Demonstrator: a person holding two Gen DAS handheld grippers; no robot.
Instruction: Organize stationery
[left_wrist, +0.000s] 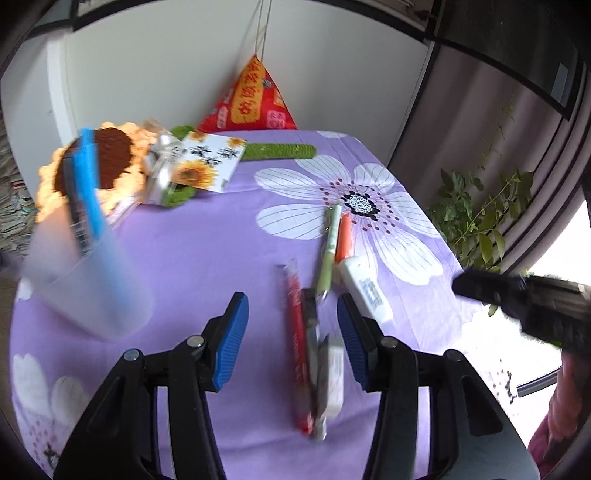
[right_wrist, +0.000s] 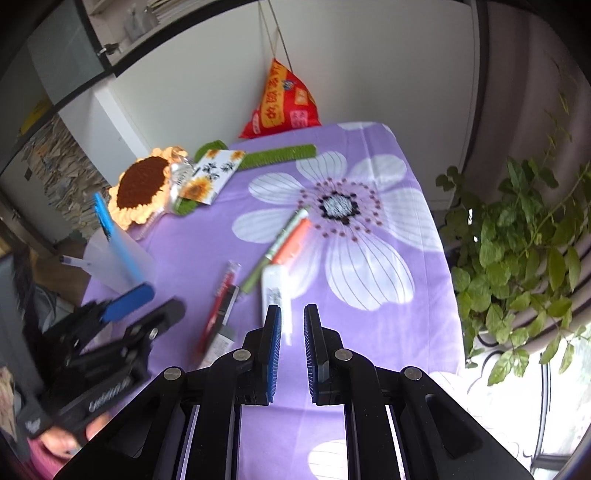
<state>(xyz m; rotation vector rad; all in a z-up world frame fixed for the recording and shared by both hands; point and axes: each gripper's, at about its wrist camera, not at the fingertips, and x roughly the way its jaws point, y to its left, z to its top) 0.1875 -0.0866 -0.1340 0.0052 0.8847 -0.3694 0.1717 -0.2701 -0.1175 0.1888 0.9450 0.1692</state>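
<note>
Loose stationery lies on the purple flowered tablecloth (left_wrist: 207, 236): a red pen (left_wrist: 297, 350), a green pen (left_wrist: 328, 247), an orange pen (left_wrist: 344, 238), a white correction-tape case (left_wrist: 365, 288) and a white eraser (left_wrist: 332, 376). A translucent pen cup (left_wrist: 92, 284) at the left holds a blue ruler (left_wrist: 88, 184). My left gripper (left_wrist: 291, 317) is open above the red pen and eraser. My right gripper (right_wrist: 292, 321) hangs empty over the cloth, jaws a narrow gap apart, just this side of the correction-tape case (right_wrist: 275, 291). The cup (right_wrist: 118, 258) and the pens (right_wrist: 284, 240) also show in the right wrist view.
A crocheted sunflower (left_wrist: 107, 162), a sunflower card (left_wrist: 207, 162) and a green crocheted strip (left_wrist: 280, 150) lie at the back. A red snack bag (left_wrist: 251, 99) leans on the wall. A leafy plant (right_wrist: 517, 236) stands beyond the table's right edge.
</note>
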